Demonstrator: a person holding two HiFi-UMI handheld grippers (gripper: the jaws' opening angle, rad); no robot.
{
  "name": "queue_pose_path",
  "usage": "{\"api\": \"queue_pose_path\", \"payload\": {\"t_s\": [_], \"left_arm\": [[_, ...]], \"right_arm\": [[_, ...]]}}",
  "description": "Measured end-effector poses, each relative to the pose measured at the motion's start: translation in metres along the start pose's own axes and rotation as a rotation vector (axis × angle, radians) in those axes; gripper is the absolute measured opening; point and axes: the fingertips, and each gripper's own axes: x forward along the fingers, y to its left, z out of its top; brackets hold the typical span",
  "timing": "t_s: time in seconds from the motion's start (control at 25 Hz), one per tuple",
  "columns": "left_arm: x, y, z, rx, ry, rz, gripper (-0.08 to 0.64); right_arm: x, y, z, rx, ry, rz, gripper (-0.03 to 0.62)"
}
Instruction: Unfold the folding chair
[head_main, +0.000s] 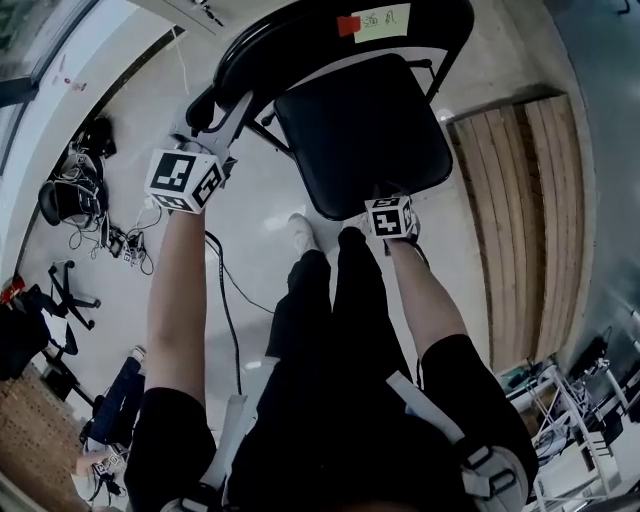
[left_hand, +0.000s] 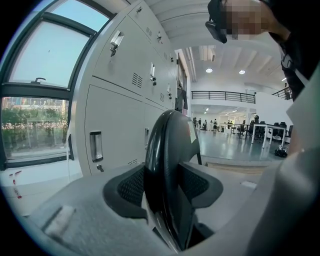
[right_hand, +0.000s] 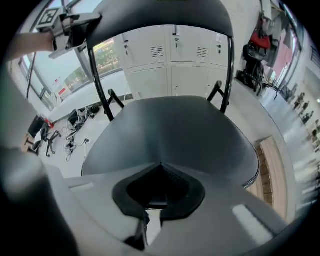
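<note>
Lockers (left_hand: 125, 100) behind the folding chair (head_main: 365, 130) are all closed, so contents can't be told. Only the head view shows the paper label (head_main: 385, 20) on the backrest (head_main: 300, 45) and the cables (head_main: 110, 240) on the floor at left. Only the left gripper view shows the window (left_hand: 37, 75). Your left gripper (head_main: 232, 112) is clamped on the backrest's edge, jaws wide round it. Your right gripper (right_hand: 161, 165) is closed tight w/ nothing in it, tips at the front edge of the seat (right_hand: 170, 135), which is folded down, nearly flat.

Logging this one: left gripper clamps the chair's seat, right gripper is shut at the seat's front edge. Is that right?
Not quite. The left gripper clamps the backrest, not the seat; the left gripper view shows the backrest between its pads. The right gripper is shut at the seat's front edge.
</note>
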Motion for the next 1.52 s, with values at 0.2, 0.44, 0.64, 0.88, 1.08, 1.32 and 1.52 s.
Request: {"api": "queue_pose_path", "payload": {"t_s": [0.2,0.44,0.64,0.88,1.08,1.32,1.52], "left_arm": [[0.011,0.020,-0.003,-0.019,-0.023,-0.004,0.201],[0.028,0.043,-0.014,-0.055,-0.022,-0.005,0.204],[0.034,0.051,-0.025,-0.072,-0.043,0.016,0.210],[0.034,0.051,-0.030,-0.084,-0.056,0.036,0.212],[0.034,0.053,-0.035,-0.090,-0.082,0.050,0.216],[0.030,0.059,-0.038,-0.123,-0.010,0.060,0.235],[-0.010,0.061,-0.030,-0.217,-0.061,0.203,0.233]], "right_arm": [[0.015,0.004,-0.002,-0.074,0.019,-0.003,0.006],[0.034,0.004,-0.011,-0.080,0.066,0.026,0.006],[0.050,0.004,-0.028,-0.251,0.093,-0.006,0.006],[0.054,-0.001,-0.037,-0.261,0.095,0.008,0.006],[0.055,-0.002,-0.043,-0.234,0.119,0.015,0.006],[0.024,-0.006,0.007,-0.033,-0.048,0.039,0.006],[-0.025,0.004,0.056,-0.033,-0.179,0.051,0.005]]}}
